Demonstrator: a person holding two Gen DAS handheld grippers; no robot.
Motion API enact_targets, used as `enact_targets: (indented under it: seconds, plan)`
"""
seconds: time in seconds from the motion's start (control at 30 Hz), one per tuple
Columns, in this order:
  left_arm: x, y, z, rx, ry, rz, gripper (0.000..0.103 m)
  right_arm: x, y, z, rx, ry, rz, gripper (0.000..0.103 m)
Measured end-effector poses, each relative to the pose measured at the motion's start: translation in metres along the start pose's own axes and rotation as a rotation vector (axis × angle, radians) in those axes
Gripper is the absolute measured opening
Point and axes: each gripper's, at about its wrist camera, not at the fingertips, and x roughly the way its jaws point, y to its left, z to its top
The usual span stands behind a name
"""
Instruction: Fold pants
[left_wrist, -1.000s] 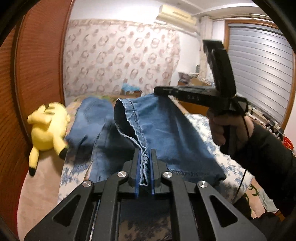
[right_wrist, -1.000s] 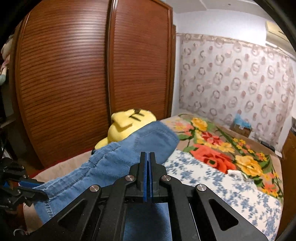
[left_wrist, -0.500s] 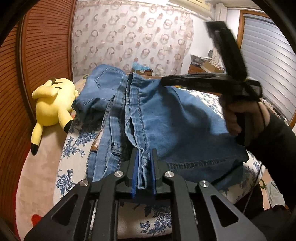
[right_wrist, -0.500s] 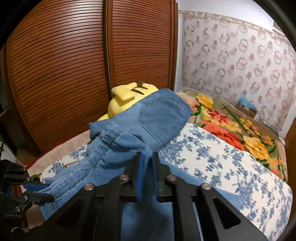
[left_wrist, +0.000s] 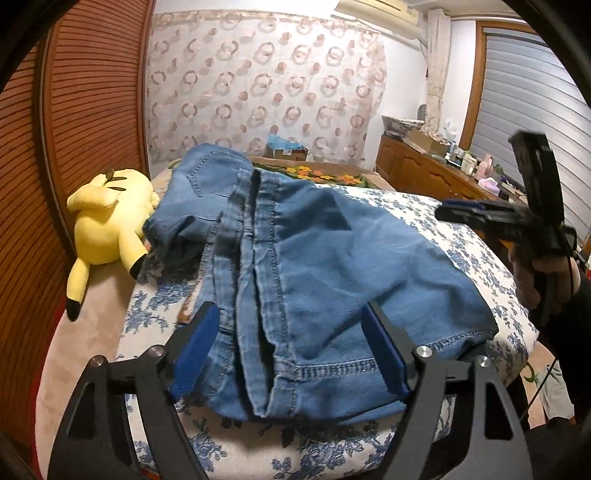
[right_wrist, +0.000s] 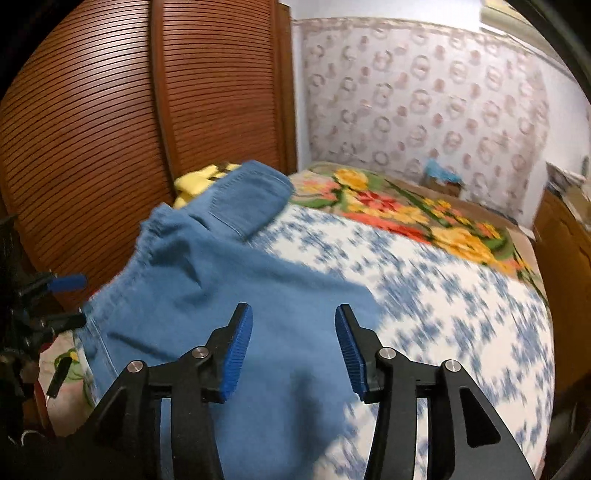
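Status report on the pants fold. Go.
Left tool open, jaws just spread, denim loose between them. Right tool open too, just released. Jeans lie folded on the floral bed cover. Yellow plush toy touches their far-left edge.

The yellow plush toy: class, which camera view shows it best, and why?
The left wrist view: the yellow plush toy shows almost whole, lying beside the jeans. The right wrist view shows only a yellow sliver behind the denim.
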Motion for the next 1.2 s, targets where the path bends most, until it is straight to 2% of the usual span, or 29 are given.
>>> enact_targets:
  seconds: [0.1,0.37,0.6,1.2]
  plan:
    - [0.005,-0.006,0.002,0.007,0.010,-0.004,0.080,-0.010,-0.005,-0.016,0.025,0.030,-0.032,0.051]
    - [0.017,-0.021,-0.001,0.038,0.039,0.004,0.080,-0.011,-0.004,-0.041,0.095,0.098,-0.019,0.051]
    - [0.020,-0.023,-0.003,0.043,0.048,0.004,0.080,0.005,0.000,-0.047,0.137,0.139,0.006,0.051]
    - [0.030,-0.023,-0.009,0.040,0.071,0.005,0.080,0.033,-0.005,-0.054,0.194,0.161,0.026,0.051]
